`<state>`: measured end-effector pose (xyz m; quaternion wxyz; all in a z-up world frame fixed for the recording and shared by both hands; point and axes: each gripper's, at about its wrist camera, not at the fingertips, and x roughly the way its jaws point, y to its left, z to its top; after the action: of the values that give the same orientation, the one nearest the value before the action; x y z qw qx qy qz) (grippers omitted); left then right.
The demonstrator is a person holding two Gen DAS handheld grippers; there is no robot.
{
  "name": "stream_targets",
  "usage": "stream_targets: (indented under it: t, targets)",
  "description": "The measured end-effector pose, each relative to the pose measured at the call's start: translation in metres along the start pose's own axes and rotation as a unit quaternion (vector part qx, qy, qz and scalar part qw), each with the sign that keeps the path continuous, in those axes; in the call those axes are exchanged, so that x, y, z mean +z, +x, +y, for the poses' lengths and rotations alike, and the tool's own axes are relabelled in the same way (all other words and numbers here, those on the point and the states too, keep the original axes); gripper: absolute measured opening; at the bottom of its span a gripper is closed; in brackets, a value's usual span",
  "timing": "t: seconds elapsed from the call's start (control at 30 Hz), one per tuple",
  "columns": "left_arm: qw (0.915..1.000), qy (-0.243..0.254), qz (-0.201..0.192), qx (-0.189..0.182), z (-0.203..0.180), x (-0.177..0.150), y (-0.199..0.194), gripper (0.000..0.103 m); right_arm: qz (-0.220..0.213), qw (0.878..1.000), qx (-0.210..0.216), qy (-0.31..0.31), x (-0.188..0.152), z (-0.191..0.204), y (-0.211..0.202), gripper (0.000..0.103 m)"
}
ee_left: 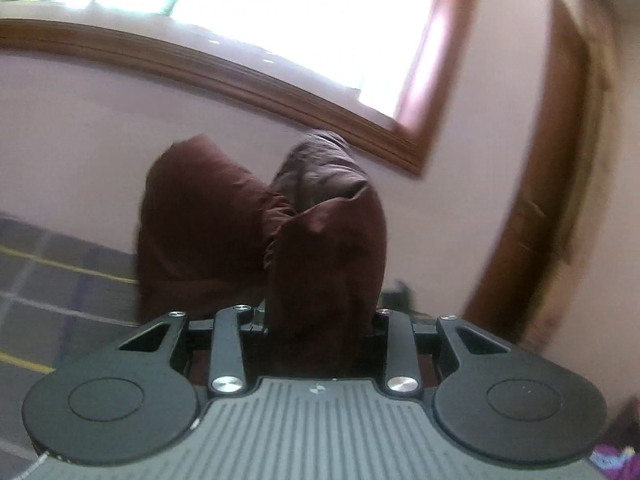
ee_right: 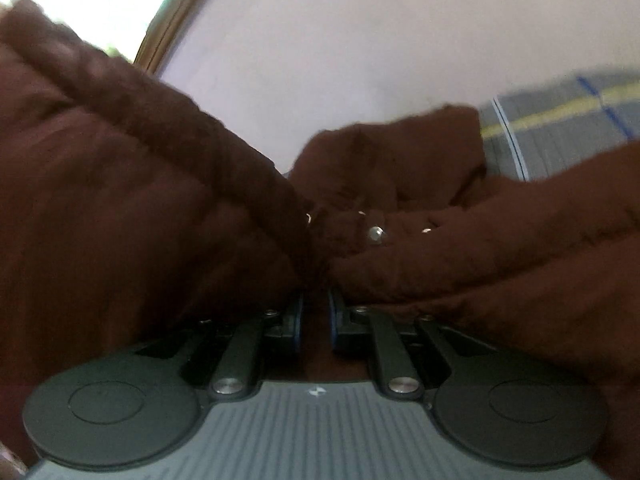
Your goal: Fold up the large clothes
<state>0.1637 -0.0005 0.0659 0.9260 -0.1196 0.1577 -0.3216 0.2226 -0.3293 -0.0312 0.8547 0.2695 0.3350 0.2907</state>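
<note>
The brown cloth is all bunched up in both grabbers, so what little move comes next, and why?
Probably pull the two apart to stretch it flat. The brown cloth is bunched between the fingers of the left hand-held gripper, and the right hand-held gripper pinches crumpled folds too, so no straight edge shows yet.

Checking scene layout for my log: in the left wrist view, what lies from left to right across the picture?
Grey plaid surface with yellow lines → dark maroon garment, bunched in the left gripper → brown wooden window frame → brown wooden door frame.
</note>
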Motion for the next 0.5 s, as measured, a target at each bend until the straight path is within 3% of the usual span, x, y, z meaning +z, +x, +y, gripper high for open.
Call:
stream_targets:
  t: [0.1,0.23,0.4,0.5]
  targets:
    - [0.9989,0.024,-0.002,-0.040,-0.025,-0.013,0.015,0.034,0.012,0.997,0.041,0.066,0.011,-0.022,-0.011,0.010]
    - [0.9944,0.050,-0.004,-0.093,-0.051,-0.032,0.032,0.034,0.011,0.996,0.050,0.068,0.017,-0.038,-0.053,0.011]
    - [0.9901,0.051,0.033,-0.126,-0.074,-0.060,0.063,0.034,-0.055,0.993,0.042,0.092,0.011,-0.080,-0.147,0.013]
    - [0.9873,0.065,0.044,-0.139,-0.087,-0.080,0.076,0.034,-0.108,0.987,0.010,0.121,0.003,-0.108,-0.211,0.022]
